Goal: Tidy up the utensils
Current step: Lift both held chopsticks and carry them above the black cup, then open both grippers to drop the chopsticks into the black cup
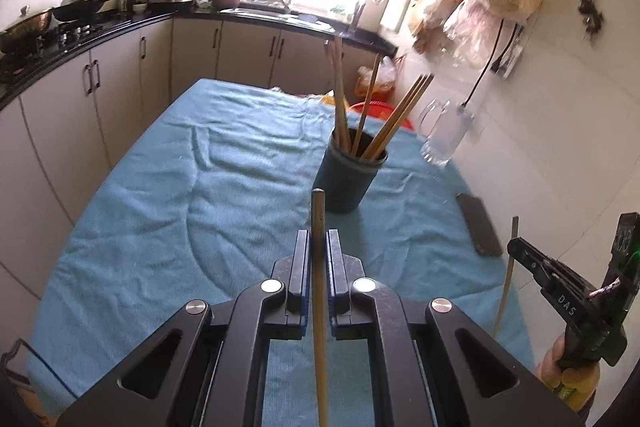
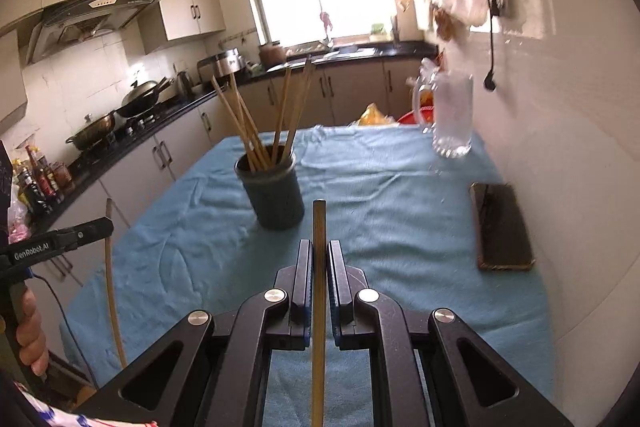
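Each gripper is clamped on one wooden chopstick held upright: left gripper (image 1: 318, 247), right gripper (image 2: 319, 255). The dark green cylindrical holder (image 1: 349, 174) stands ahead on the blue-clothed tabletop (image 1: 168, 187), slightly right of the left gripper, which looks nearer.

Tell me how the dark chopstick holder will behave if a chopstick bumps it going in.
The chopstick holder is tall on a narrow base, and its chopsticks lean outward above the rim, so it may tip. It sits on a wrinkled blue towel, so it would probably rock rather than slide.
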`<state>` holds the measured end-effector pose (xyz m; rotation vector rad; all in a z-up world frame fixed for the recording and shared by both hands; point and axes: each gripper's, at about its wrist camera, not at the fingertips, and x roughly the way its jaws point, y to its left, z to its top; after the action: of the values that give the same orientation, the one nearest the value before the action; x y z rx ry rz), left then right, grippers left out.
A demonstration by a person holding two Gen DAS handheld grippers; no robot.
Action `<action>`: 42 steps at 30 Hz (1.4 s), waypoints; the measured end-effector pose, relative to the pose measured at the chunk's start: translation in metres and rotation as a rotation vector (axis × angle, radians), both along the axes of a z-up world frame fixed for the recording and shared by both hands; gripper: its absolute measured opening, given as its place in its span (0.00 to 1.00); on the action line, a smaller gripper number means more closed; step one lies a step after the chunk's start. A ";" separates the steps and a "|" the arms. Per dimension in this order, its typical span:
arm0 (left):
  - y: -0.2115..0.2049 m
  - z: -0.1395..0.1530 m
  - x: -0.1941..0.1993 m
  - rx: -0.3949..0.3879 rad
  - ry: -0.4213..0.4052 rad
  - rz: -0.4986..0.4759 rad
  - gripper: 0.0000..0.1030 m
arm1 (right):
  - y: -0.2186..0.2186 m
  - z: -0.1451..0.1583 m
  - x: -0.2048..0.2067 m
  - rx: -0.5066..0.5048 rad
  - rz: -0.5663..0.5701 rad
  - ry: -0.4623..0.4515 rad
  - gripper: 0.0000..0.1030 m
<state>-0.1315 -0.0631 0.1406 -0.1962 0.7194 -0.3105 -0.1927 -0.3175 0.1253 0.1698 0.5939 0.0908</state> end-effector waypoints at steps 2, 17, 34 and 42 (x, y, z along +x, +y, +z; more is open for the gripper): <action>0.004 0.009 0.004 -0.026 -0.016 -0.026 0.06 | 0.001 0.008 0.001 0.003 -0.012 -0.012 0.07; 0.021 0.081 0.045 -0.091 -0.201 -0.099 0.06 | 0.021 0.100 0.049 0.005 -0.066 -0.217 0.07; -0.033 0.152 0.119 -0.014 -0.370 -0.086 0.06 | 0.048 0.133 0.136 0.001 -0.039 -0.290 0.07; -0.062 0.099 0.173 0.051 -0.258 -0.067 0.06 | 0.040 0.076 0.184 0.056 -0.045 -0.136 0.07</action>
<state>0.0415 -0.1253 0.2396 -0.0819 0.4787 -0.3733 -0.0089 -0.2775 0.2013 0.2292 0.4518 0.0748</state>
